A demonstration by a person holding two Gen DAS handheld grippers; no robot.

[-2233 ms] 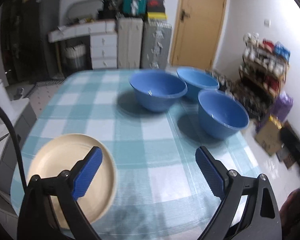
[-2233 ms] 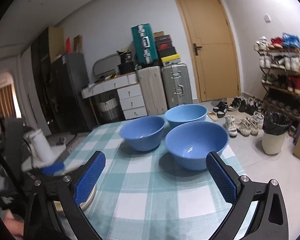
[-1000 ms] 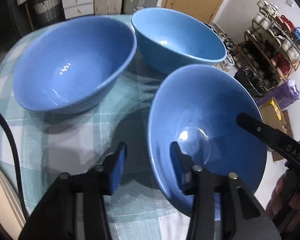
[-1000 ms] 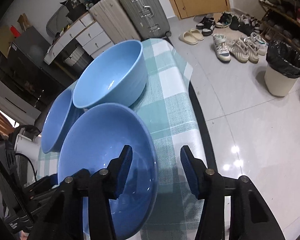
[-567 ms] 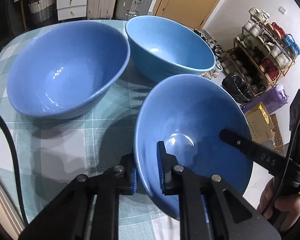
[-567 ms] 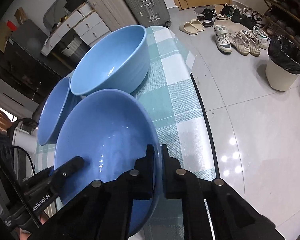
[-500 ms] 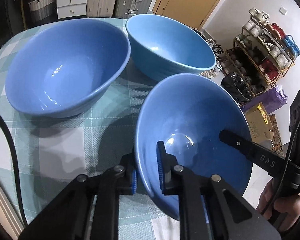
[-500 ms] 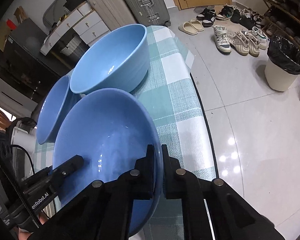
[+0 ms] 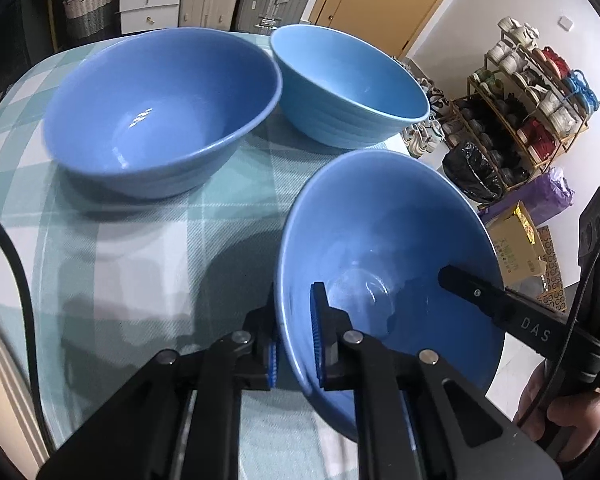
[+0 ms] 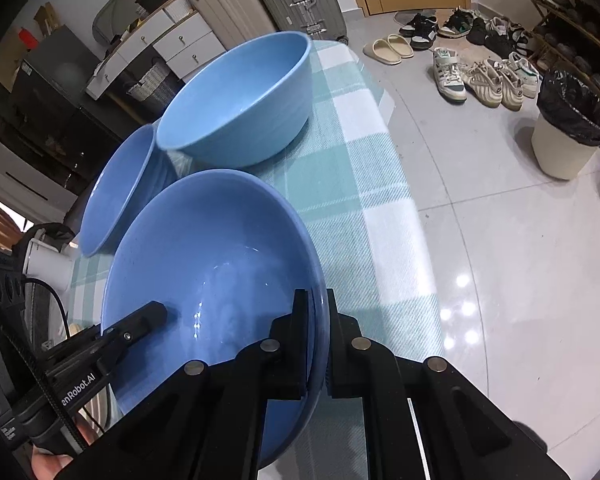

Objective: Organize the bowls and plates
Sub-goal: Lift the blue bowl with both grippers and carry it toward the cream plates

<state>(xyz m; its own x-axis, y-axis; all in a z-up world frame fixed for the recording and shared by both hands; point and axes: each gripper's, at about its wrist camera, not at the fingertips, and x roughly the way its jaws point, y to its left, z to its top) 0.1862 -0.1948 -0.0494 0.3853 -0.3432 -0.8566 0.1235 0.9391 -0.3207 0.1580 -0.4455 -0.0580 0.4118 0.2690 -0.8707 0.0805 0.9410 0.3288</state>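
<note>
Left gripper: jaws narrow, having just closed onto the rim of the near bowl, one blue pad outside the wall and one inside.
Right gripper: jaws drawn tight on the opposite rim of the same bowl, one finger inside and one outside; its black finger also shows reaching into the bowl in the left wrist view.
Near bowl: blue, tilted, clamped from two sides, at the bench edge beside the open floor; whether its base touches the cloth I cannot tell.
Middle bowl: darker blue, upright on the bench, further in from that edge, apart from the near bowl.
Far bowl: lighter blue, upright near the far corner of the bench, its rim just beside the middle bowl's rim; whether they touch I cannot tell.
Bench: covered in a teal and white checked cloth.
Hand: grips the right gripper's handle at the lower right of the left wrist view.
Floor: glossy pale tiles beside the bench, with shoes and a lined bin on it.
</note>
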